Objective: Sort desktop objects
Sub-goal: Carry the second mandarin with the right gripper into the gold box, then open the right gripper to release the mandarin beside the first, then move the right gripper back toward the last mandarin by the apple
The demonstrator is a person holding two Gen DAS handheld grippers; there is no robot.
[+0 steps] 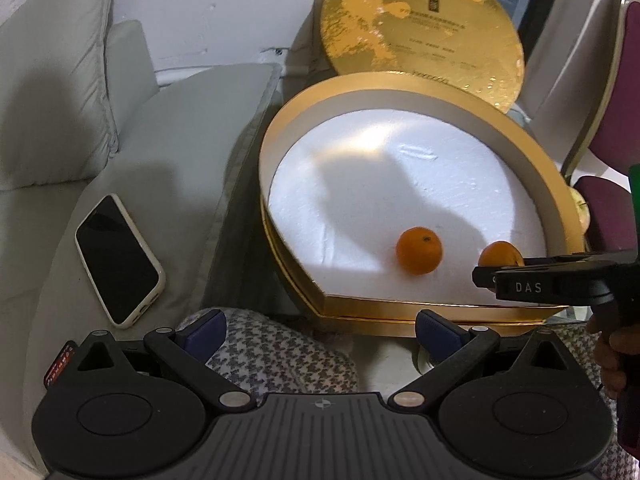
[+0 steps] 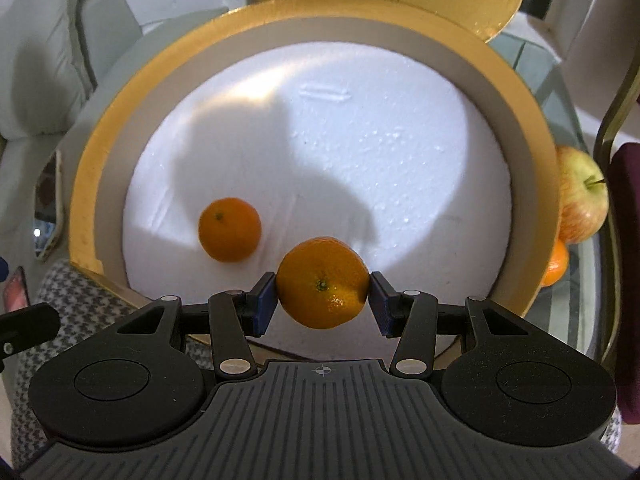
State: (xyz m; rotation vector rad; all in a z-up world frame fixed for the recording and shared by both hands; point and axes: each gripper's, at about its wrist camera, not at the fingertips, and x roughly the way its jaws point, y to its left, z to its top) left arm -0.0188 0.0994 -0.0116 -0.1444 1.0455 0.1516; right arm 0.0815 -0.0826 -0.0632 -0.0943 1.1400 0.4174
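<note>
Right gripper [image 2: 322, 300]: fingers clamped on a tangerine [image 2: 322, 282] from both sides, held over the near edge of the round gold box [image 2: 92, 184]. Second tangerine [image 2: 229, 229] sits on the white foam inside the box, just left of the held one. Left gripper [image 1: 320, 330]: fingers spread wide, holding nothing, short of the box. Apple [image 2: 582, 196] outside the box wall, right side. Phone [image 1: 119, 258] on the sofa cushion [image 1: 168, 152].
</note>
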